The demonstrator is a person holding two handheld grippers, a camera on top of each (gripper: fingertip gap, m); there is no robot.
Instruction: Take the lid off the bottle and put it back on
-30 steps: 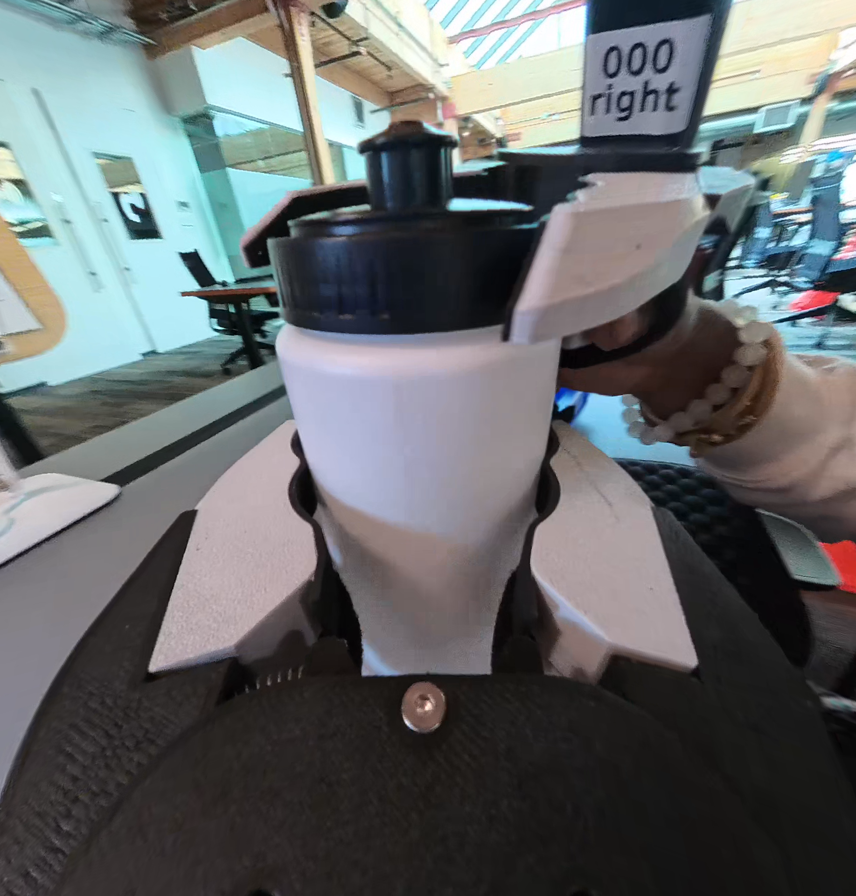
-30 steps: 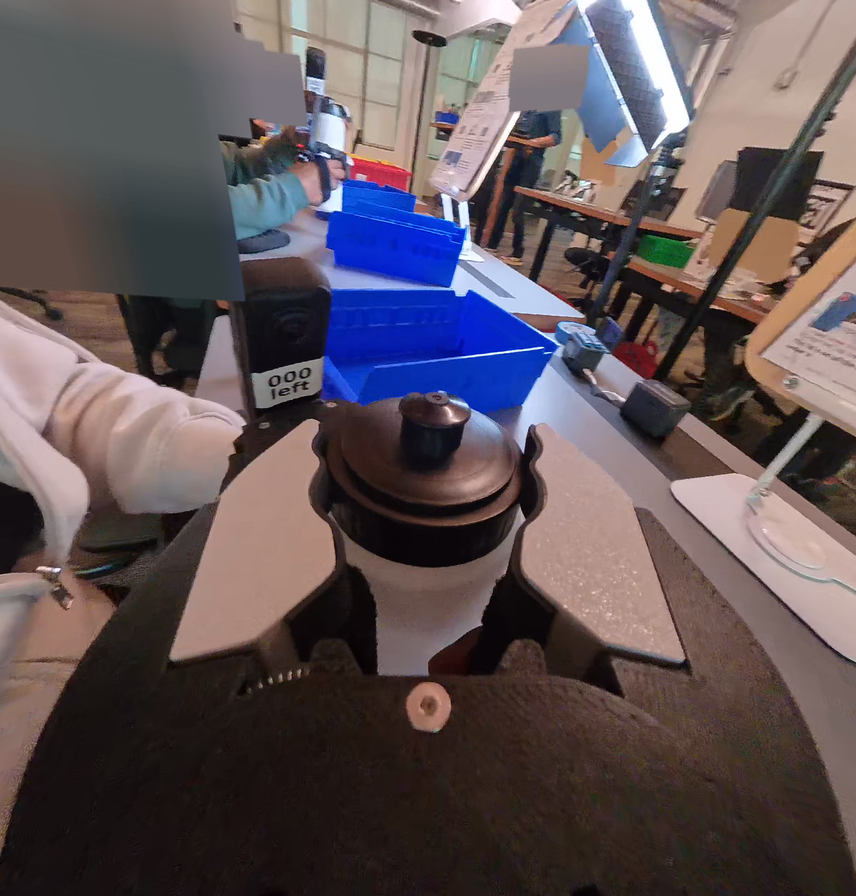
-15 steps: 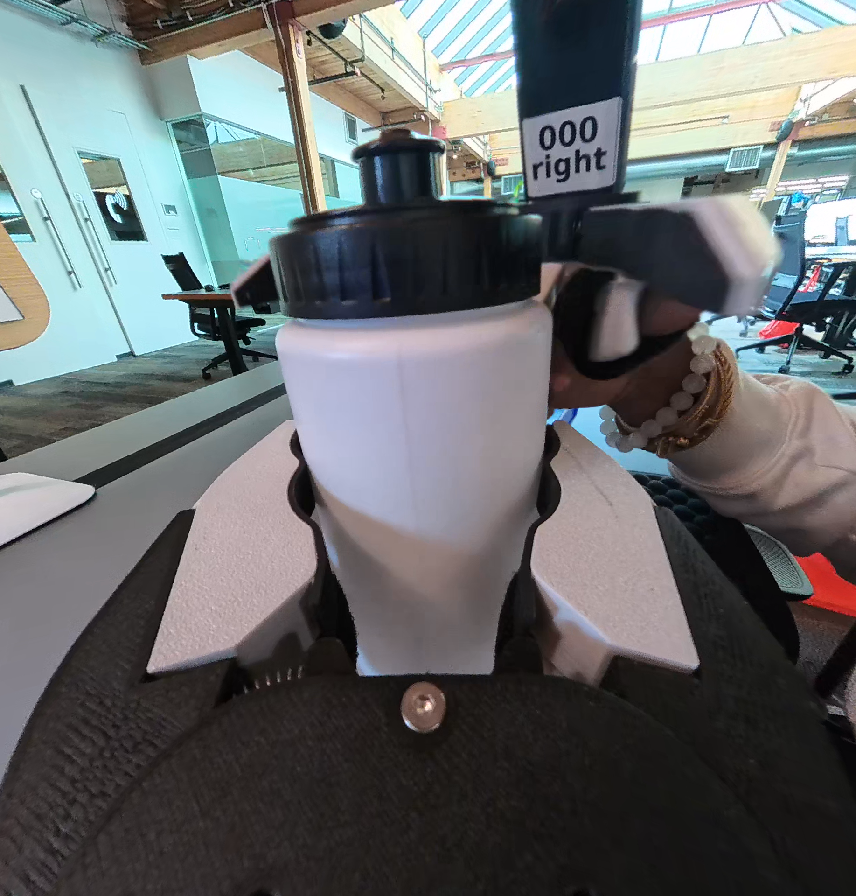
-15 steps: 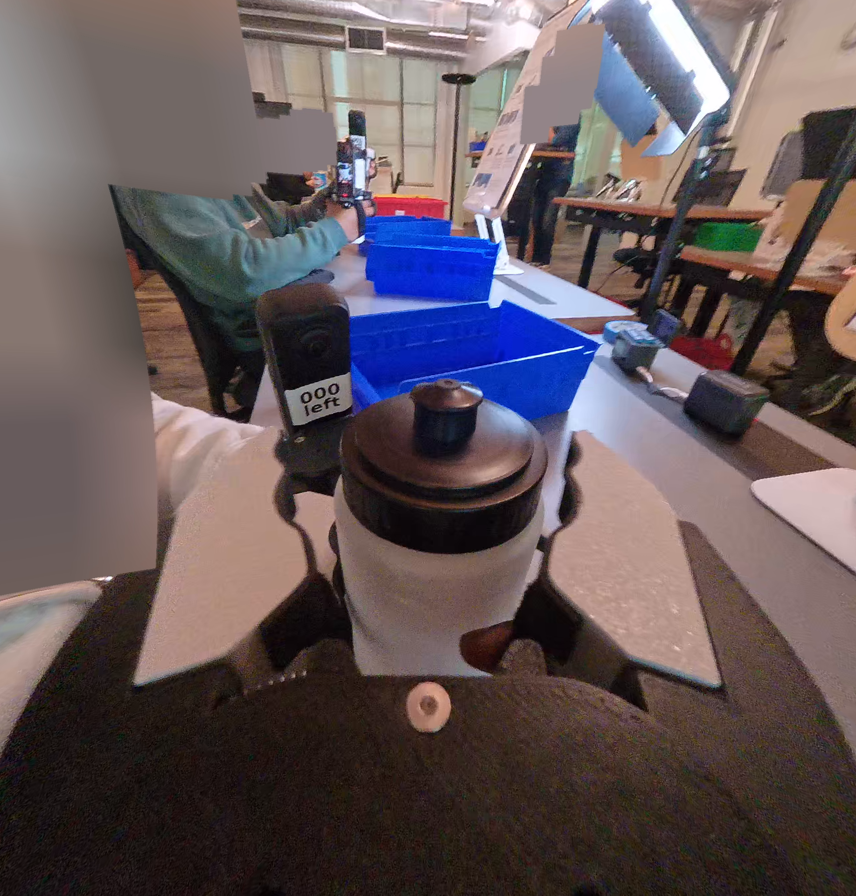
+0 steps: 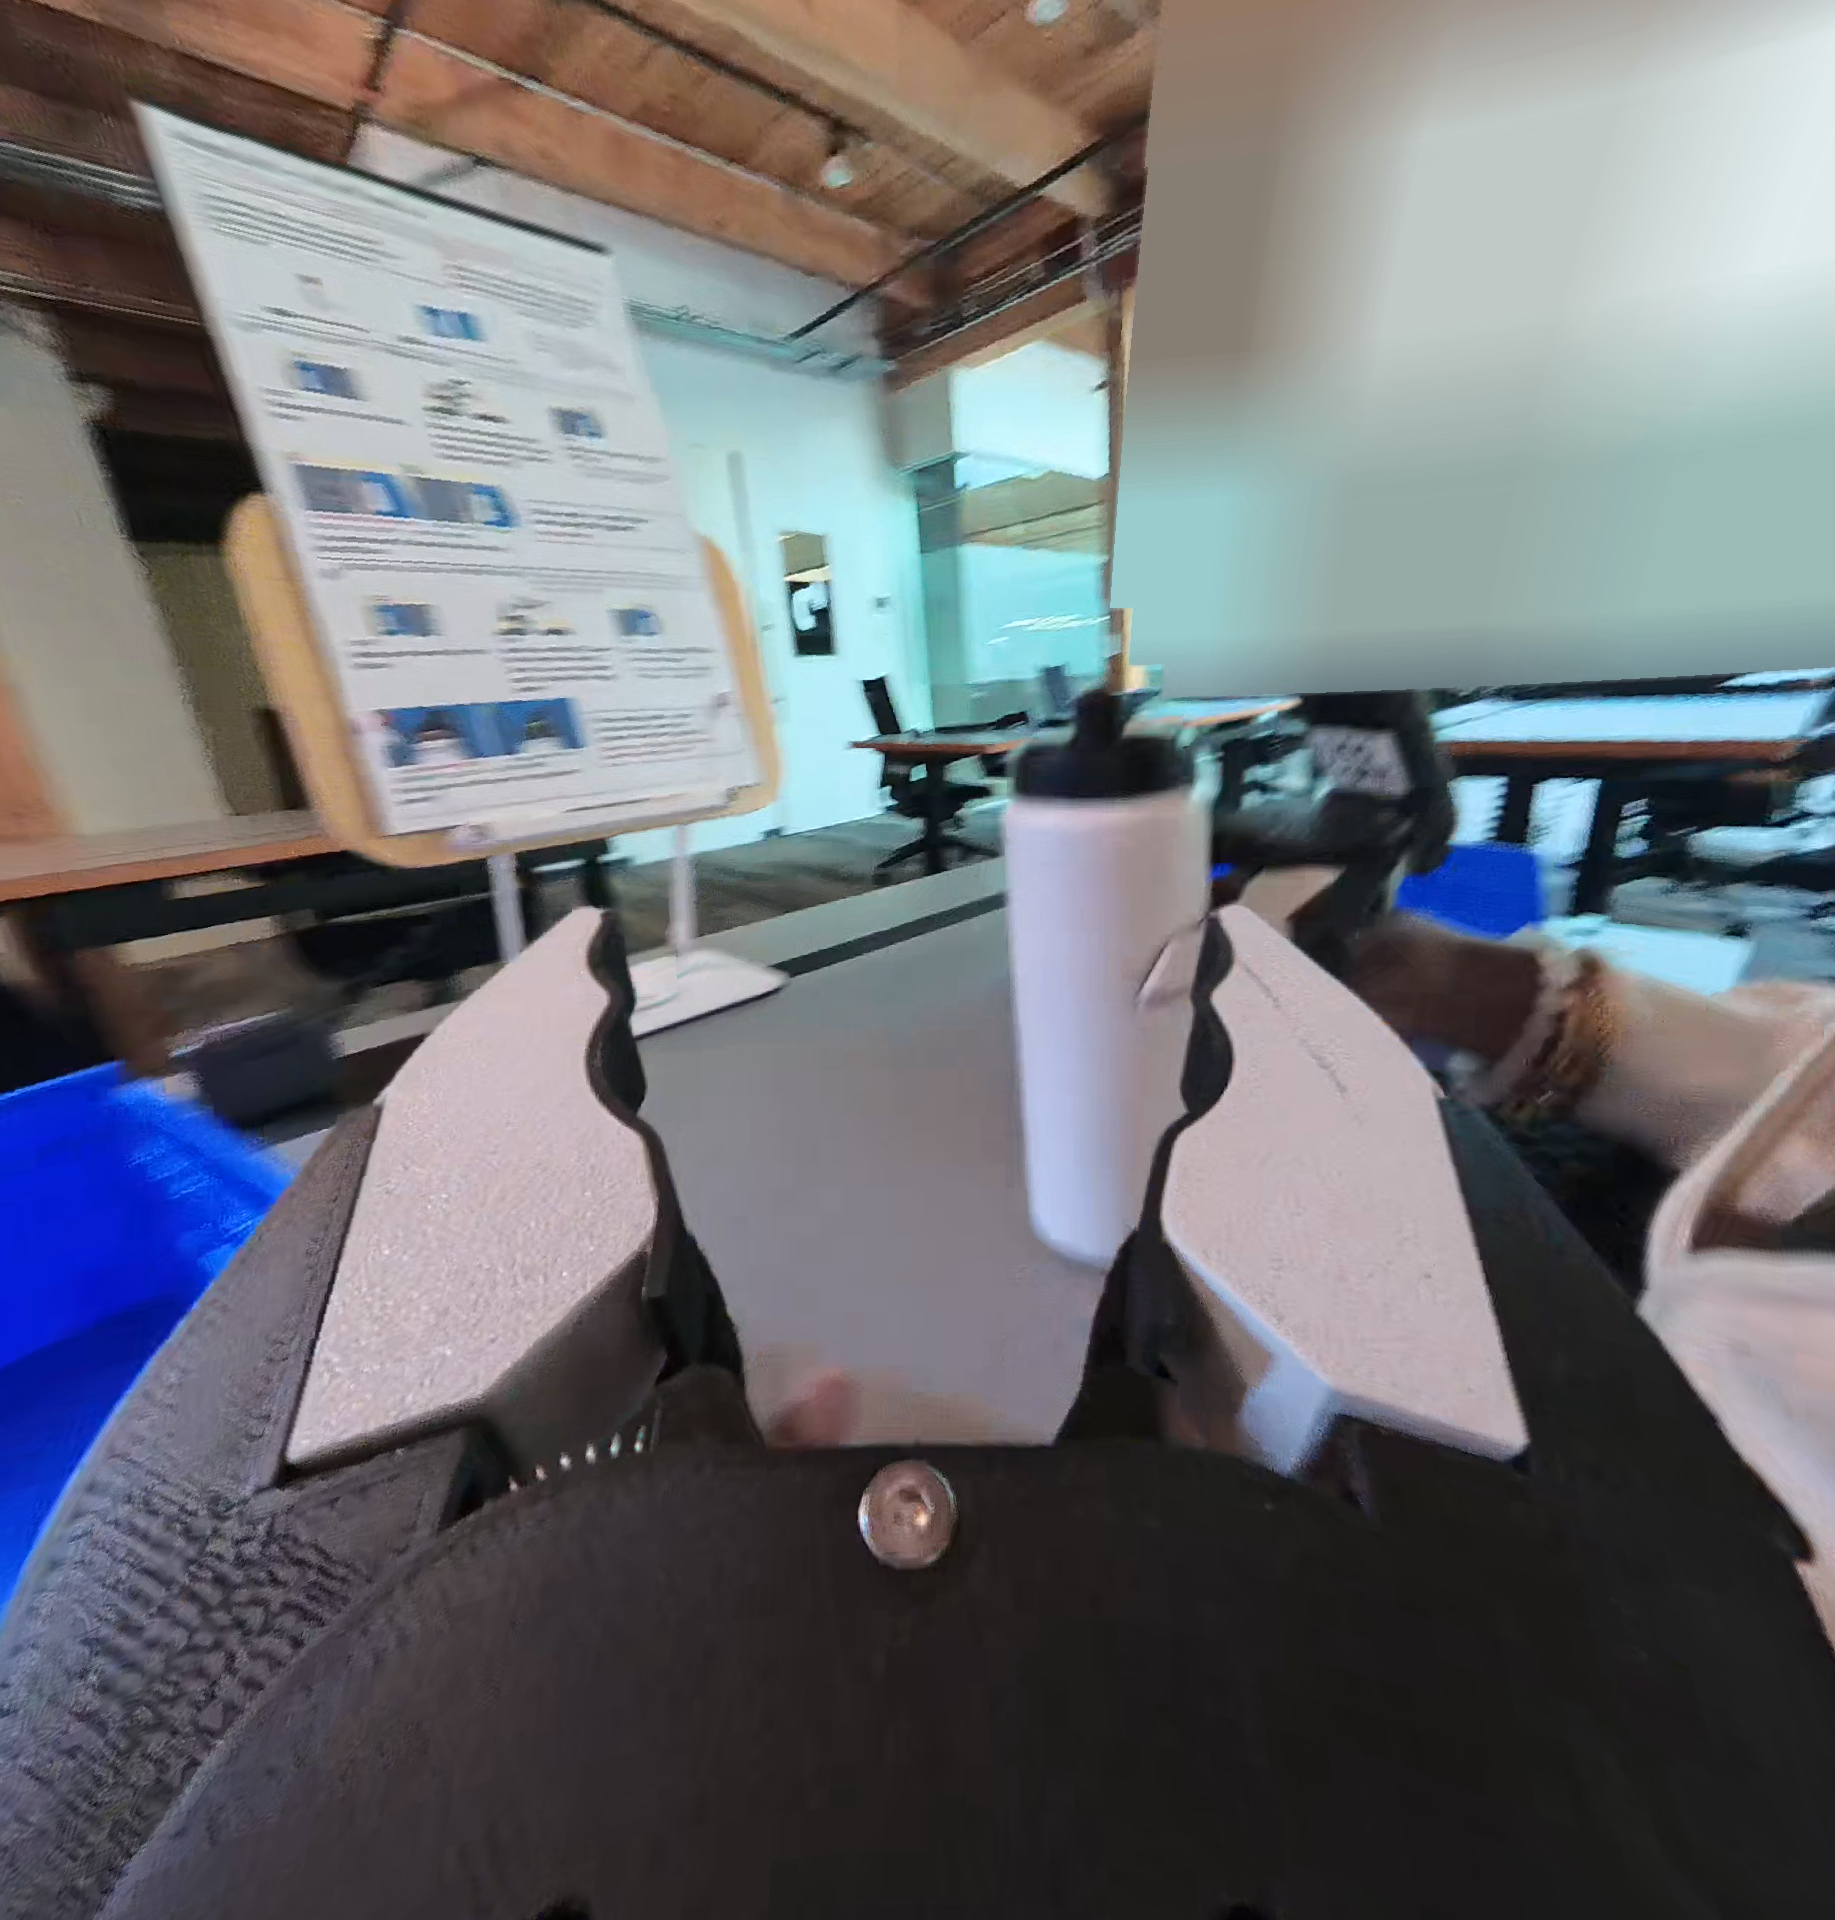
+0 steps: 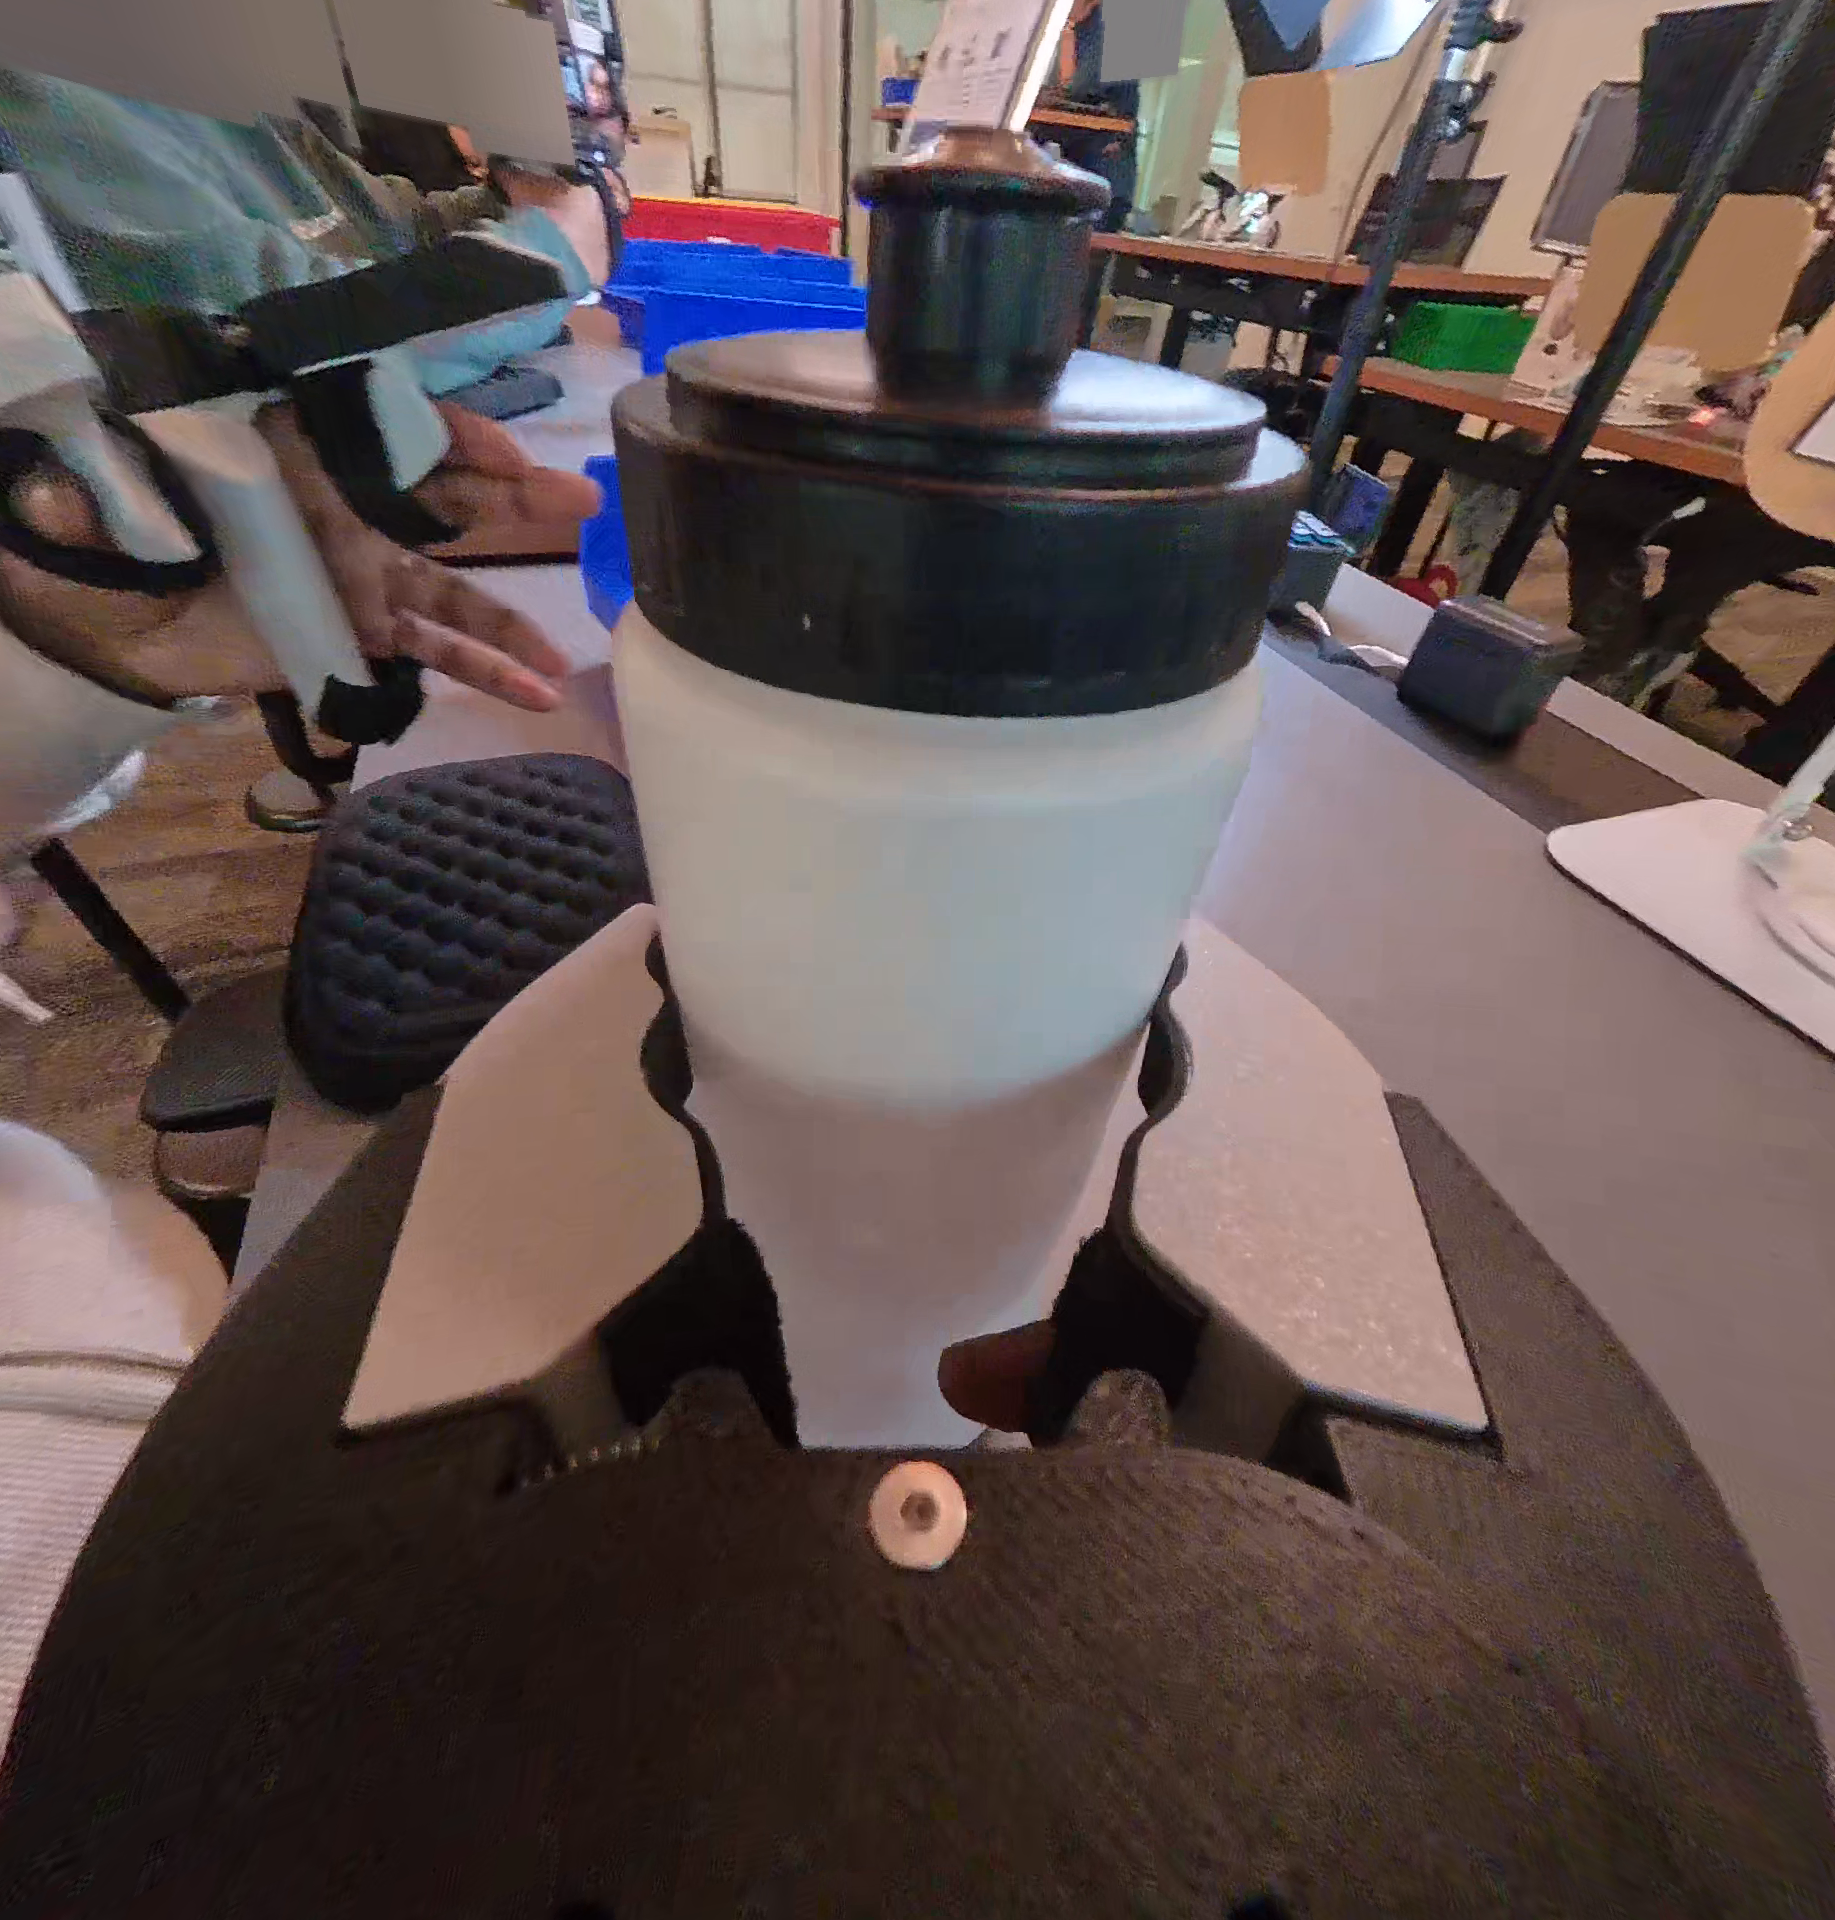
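White plastic bottle (image 6: 934, 894), upright on grey desk (image 6: 1495, 1039), black ribbed screw lid (image 6: 954, 551) with pull spout fitted, right gripper (image 6: 913, 1049) fingers closed around body, left gripper (image 5: 908, 1039) fingers wide, empty, nearby.

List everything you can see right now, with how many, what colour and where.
white plastic bottle: one, white, upright, gripped by the right tongs
round black screw lid with spout: one, black, on the bottle
grey table: one, grey, under the bottle
blue plastic bins: several, blue, farther along the table
instruction sheet on a wooden stand: one, white and tan, left of the bottle
small dark grey box: one, on the table to the right
left tongs: open, empty, apart from the bottle
right tongs: shut on the bottle
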